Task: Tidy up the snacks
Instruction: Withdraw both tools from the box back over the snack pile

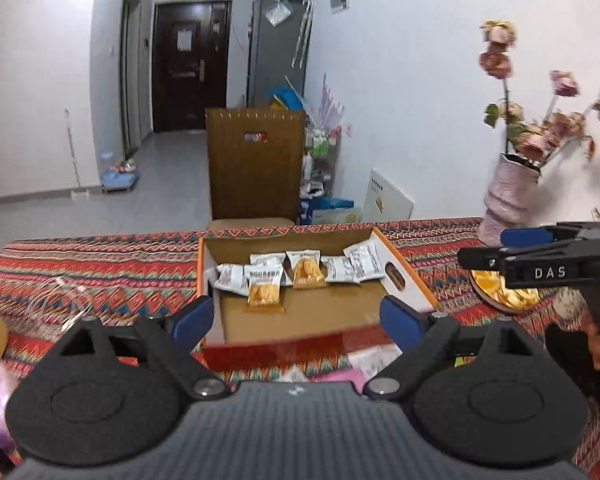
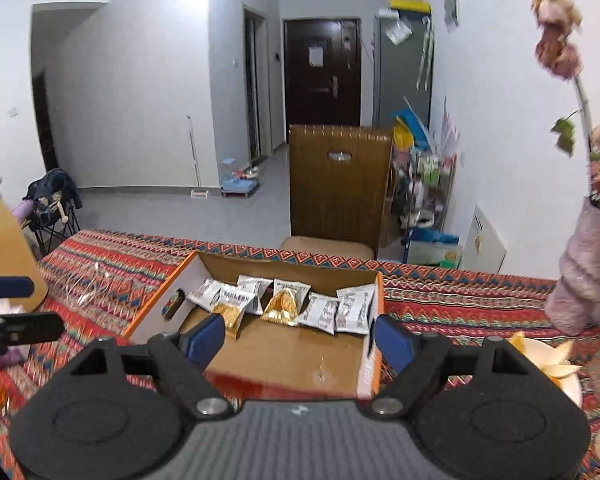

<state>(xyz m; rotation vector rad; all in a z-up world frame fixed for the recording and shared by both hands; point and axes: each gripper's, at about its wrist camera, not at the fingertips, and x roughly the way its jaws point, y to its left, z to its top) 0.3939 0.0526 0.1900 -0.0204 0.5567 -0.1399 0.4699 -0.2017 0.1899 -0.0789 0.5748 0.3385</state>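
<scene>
While both grippers, L [image 1: 296, 316] & R [image 2: 298, 338], gape wide, snack packets [image 1: 296, 276] sit in box [image 1: 300, 320].

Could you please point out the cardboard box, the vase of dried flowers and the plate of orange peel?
cardboard box [image 1: 300, 312]: left wrist view, bare floor.
vase [image 1: 508, 196]: left wrist view, ribbed body.
plate [image 2: 540, 350]: right wrist view, bare rim.

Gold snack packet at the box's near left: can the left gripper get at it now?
Probably yes. The left gripper is open and empty, the box is open-topped, and the gold snack packet lies uncovered ahead.
</scene>
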